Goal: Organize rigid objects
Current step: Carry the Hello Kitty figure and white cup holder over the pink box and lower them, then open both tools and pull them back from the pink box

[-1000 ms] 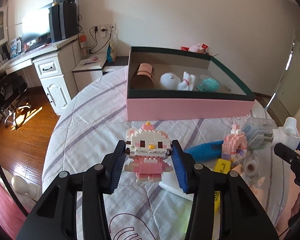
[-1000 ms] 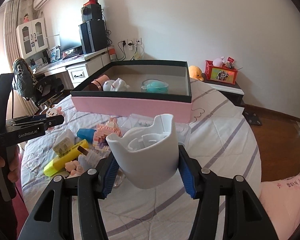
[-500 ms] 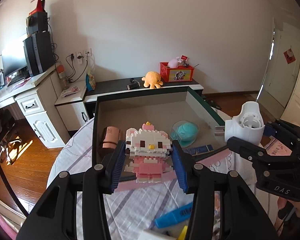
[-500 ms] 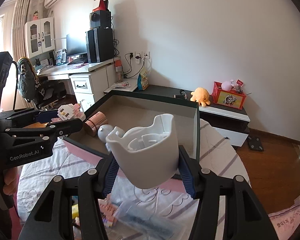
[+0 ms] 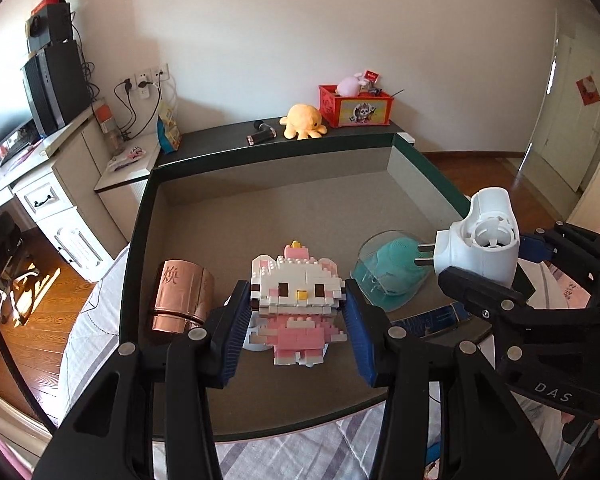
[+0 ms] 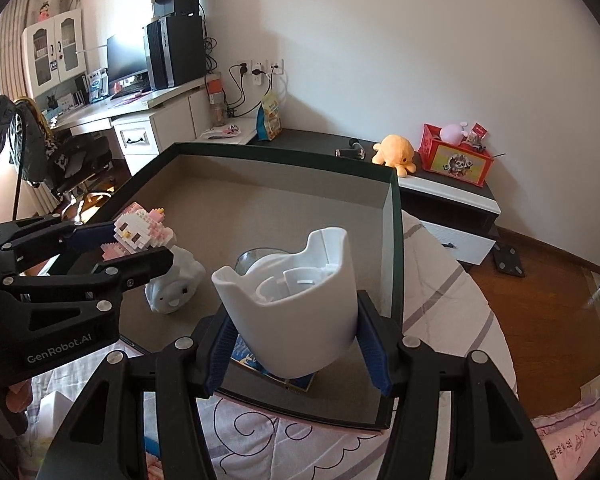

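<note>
Two hand-held grippers hover over an open box [image 5: 428,168] with a dark green rim, resting on a striped bedspread [image 6: 452,312]. The left gripper [image 5: 298,316] is clamped on a pink-and-white brick-built cat figure [image 5: 298,296], held upright above the near middle of the box floor. The right gripper [image 6: 296,348] is clamped on a white plug-in device [image 6: 296,300] with two metal prongs, held above the box's near right corner.

Already in the box: a copper-coloured canister [image 5: 182,296] at near left, a small white figurine [image 6: 176,284] beneath the cat figure, and a clear dish holding a teal item [image 5: 392,272] at right.

To place them well, the cat figure probably should go down on bare floor farther in, clear of the white figurine, and be released only once its feet rest flat. The plug-in device likely needs a free spot beside the dish, not on it.
</note>
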The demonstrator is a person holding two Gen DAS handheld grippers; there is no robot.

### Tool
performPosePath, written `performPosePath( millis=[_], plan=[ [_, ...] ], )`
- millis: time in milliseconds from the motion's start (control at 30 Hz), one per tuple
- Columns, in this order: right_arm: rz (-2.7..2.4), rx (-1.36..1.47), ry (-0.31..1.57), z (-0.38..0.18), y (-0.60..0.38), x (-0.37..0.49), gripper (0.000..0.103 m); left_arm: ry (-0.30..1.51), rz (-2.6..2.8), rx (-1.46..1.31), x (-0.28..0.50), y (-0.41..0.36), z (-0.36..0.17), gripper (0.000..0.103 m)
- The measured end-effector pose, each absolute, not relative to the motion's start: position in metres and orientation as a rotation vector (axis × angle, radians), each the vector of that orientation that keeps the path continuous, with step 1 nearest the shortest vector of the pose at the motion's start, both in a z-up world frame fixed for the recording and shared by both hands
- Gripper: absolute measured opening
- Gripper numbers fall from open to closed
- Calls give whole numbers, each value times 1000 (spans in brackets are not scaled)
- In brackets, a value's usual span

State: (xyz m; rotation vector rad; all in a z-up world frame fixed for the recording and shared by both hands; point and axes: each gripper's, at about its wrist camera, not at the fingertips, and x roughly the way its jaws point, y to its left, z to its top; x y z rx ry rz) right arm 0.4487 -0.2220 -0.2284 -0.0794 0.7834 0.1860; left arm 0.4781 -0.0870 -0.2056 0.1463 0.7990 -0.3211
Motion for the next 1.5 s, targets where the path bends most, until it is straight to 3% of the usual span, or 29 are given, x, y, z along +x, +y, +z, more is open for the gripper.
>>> performPosePath(
  millis=[67,133,200,333,400,733,800,1100,1500],
  plan=[
    [189,-71,782,-229,-222,446,57,794,-295,153,476,-89,-206,49],
    [199,-49,775,-227,-225,443,59,787,-296,154,471,-89,-204,68],
    [199,-28,758,-222,-227,435,65,762,-281,151,462,-86,-198,80],
    [191,-6,709,-202,-224,407,81,695,-246,136,430,-72,-178,98],
    [189,4,662,-188,-223,385,82,649,-217,113,409,-62,-166,103],
    [178,47,485,-138,-204,253,89,511,-150,71,277,-27,-129,103],
    [164,39,470,-133,-199,231,103,486,-153,58,250,-23,-124,103],
    [148,21,379,-115,-183,149,103,405,-140,32,164,-14,-102,103],
    [141,7,319,-97,-178,102,103,322,-108,23,113,-8,-82,103]
  ],
)
